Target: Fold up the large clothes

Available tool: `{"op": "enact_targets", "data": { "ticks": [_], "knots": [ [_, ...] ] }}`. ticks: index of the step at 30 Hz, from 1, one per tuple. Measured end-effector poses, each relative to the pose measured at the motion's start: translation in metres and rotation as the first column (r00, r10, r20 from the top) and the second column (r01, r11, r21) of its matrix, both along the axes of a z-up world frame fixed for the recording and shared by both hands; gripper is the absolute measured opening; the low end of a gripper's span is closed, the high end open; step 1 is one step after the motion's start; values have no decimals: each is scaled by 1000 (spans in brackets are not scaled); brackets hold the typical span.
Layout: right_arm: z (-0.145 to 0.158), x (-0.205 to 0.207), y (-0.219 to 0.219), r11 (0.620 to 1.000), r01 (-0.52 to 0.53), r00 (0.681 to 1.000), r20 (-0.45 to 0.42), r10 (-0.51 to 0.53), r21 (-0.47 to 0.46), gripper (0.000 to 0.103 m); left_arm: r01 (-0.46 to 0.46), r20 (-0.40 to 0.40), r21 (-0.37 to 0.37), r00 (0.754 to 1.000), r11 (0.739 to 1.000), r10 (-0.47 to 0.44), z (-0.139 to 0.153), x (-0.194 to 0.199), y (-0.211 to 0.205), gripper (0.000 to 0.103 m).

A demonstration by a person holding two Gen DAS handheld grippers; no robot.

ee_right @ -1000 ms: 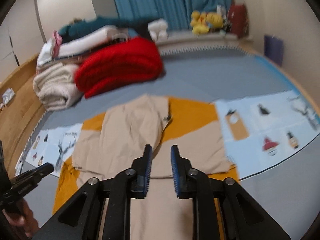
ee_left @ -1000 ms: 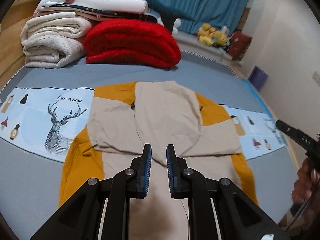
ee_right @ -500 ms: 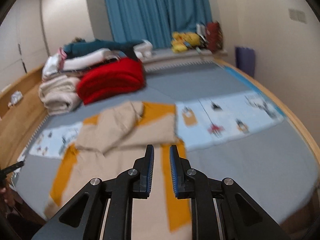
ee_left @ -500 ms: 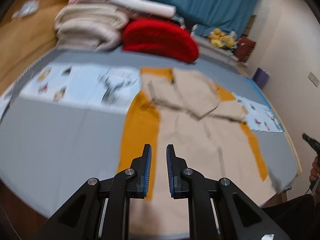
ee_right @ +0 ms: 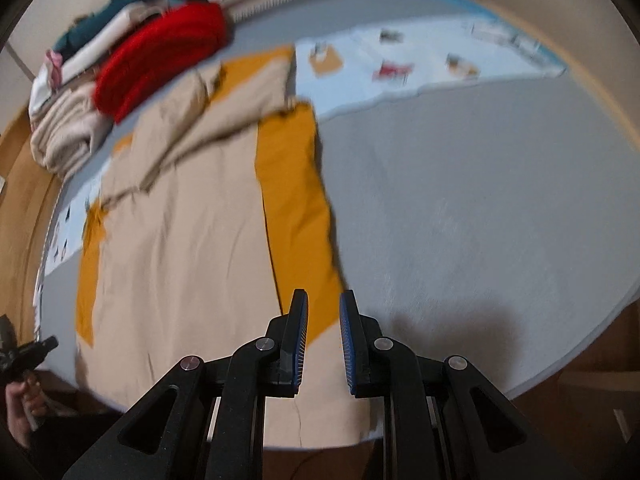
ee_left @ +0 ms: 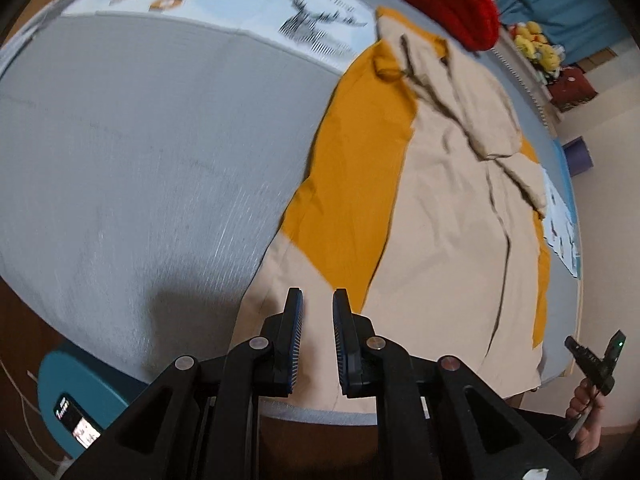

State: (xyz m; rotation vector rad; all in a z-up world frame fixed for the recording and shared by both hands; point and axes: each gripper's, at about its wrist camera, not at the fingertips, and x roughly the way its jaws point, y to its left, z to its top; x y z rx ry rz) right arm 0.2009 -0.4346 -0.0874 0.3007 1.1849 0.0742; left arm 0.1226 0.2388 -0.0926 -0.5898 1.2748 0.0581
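The beige-and-mustard garment (ee_left: 432, 216) bears no readable writing; both grippers' jaws stand slightly apart, empty.

The garment (ee_left: 448, 216) lies flat on the bed (ee_left: 140, 152), with folded blankets (ee_right: 160, 52) stacked behind it.

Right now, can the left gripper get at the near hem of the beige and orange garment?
Probably yes: the left gripper hangs over the garment near its hem, jaws slightly apart and empty, with nothing in between.
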Motion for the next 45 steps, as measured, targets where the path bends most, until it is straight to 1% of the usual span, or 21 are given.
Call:
{"op": "enact_targets", "data": {
  "ticks": [2,7,10,12,14,17,29,33,40,45],
  "knots": [
    [-8,0,1,1000,-11,1000,-24,11,-5,18,-6,-24,-13,1000,1000,5,-5,0,3,14],
    [-28,3,3,1000,-29,994,-107,28,-7,34,-44,-62,-32,997,999,42,-14,-3,14,24],
    [-42,4,8,999,-47,986,-164,43,-22,39,-51,-90,-37,995,998,48,-20,-4,16,29],
    [-51,2,12,997,-64,978,-203,56,-36,40,-46,-118,-29,992,999,42,-26,-4,15,33],
    [-57,1,14,996,-73,971,-230,60,-50,40,-39,-144,-17,989,999,36,-31,-3,14,36],
    [-65,-1,13,995,-70,963,-265,50,-67,40,-33,-168,-2,985,999,32,-37,-3,14,37],
    [-82,-2,10,995,-78,941,-333,55,-56,40,-6,-253,54,967,999,20,-54,-4,12,37],
    [-90,-5,9,994,-86,931,-362,55,-69,40,12,-265,66,964,998,6,-56,-4,10,37],
    [-92,-6,17,987,-139,922,-375,100,-77,40,42,-276,87,961,995,-16,-56,-2,9,37],
    [-93,-1,24,982,-163,918,-379,116,-94,40,65,-282,107,959,992,-33,-59,4,-1,37]
  ]
}}
